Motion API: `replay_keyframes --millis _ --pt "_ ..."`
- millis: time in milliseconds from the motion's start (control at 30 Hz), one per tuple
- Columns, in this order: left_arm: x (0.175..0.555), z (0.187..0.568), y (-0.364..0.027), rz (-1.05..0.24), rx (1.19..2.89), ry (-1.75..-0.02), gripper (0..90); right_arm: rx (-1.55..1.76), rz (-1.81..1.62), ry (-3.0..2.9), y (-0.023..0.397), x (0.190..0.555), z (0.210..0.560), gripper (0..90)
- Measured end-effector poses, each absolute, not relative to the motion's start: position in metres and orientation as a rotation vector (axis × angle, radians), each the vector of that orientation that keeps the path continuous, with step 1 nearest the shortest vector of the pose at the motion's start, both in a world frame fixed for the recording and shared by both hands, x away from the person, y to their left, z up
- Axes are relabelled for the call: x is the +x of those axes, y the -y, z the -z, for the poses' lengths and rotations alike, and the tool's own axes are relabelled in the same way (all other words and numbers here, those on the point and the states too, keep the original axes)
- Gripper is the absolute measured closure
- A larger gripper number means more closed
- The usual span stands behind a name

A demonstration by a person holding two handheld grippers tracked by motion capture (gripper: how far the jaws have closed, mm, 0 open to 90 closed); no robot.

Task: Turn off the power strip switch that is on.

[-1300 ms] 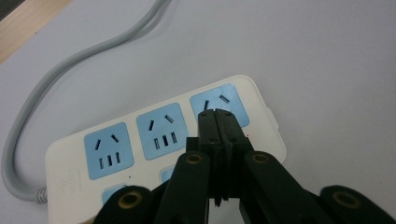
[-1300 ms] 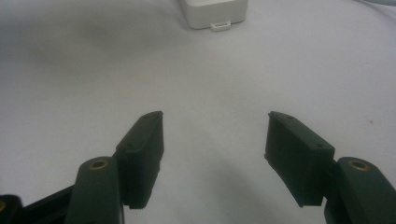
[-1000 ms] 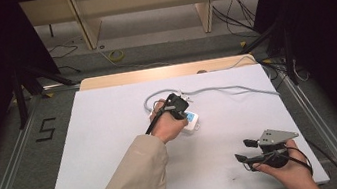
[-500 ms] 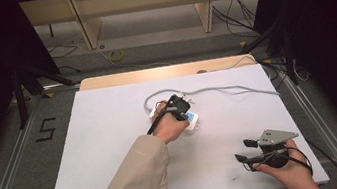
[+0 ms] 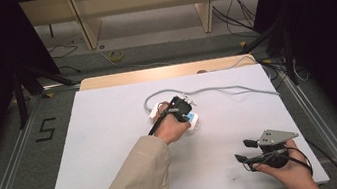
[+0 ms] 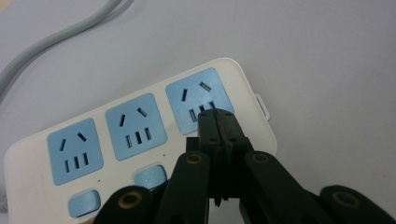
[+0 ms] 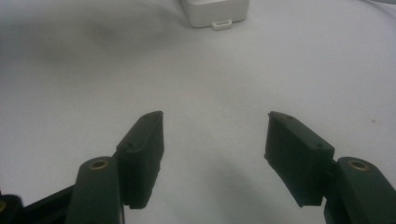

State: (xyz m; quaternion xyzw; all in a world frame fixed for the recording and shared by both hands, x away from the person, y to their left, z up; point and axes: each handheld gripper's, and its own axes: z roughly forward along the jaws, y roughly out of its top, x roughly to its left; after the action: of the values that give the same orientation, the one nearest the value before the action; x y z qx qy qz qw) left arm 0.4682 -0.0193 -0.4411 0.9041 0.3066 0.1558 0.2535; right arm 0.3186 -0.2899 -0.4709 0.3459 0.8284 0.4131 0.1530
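One grey cable [image 6: 56, 39] curls beyond the clenched, empty left gripper [image 6: 216, 122], tips over the white, blue-socketed power strip [image 6: 135, 140]; right gripper [image 7: 212, 140] gapes, released.

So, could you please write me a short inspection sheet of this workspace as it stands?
Surface: white tabletop, flat, a few faint dark marks near the front edge.
Job's things: white plastic power strip with three blue sockets, lying flat mid-table; blue switch buttons along its near edge.
Clutter: nothing seen.
Grippers: left tongs shut, tips over the end socket; contact cannot be told. Right tongs open, holding nothing, at the table's front right.
Cables: grey power cord curving from the strip toward the table's right edge.
Surroundings: wooden furniture legs beyond the table, loose cables on the floor, a "5" marked on the floor.
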Motion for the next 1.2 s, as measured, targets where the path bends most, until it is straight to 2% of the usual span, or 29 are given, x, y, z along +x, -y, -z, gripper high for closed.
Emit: replay_keyframes --millis 767,1033,1200 --pt "0.4698 0.4433 0.0195 -0.418 2.471 -0.852 90.0 0.992 -1.184 -2.382 0.2891 0.3187 0.4712 38.0" --pt "0.4669 0.4444 0.0242 -0.378 2.458 -0.839 90.0 0.992 -1.182 -2.383 0.2893 0.3186 0.4707 38.0" --pt "0.4655 0.4443 0.0276 -0.415 2.477 -0.826 90.0 0.992 -1.186 -2.379 0.2897 0.3182 0.4707 38.0"
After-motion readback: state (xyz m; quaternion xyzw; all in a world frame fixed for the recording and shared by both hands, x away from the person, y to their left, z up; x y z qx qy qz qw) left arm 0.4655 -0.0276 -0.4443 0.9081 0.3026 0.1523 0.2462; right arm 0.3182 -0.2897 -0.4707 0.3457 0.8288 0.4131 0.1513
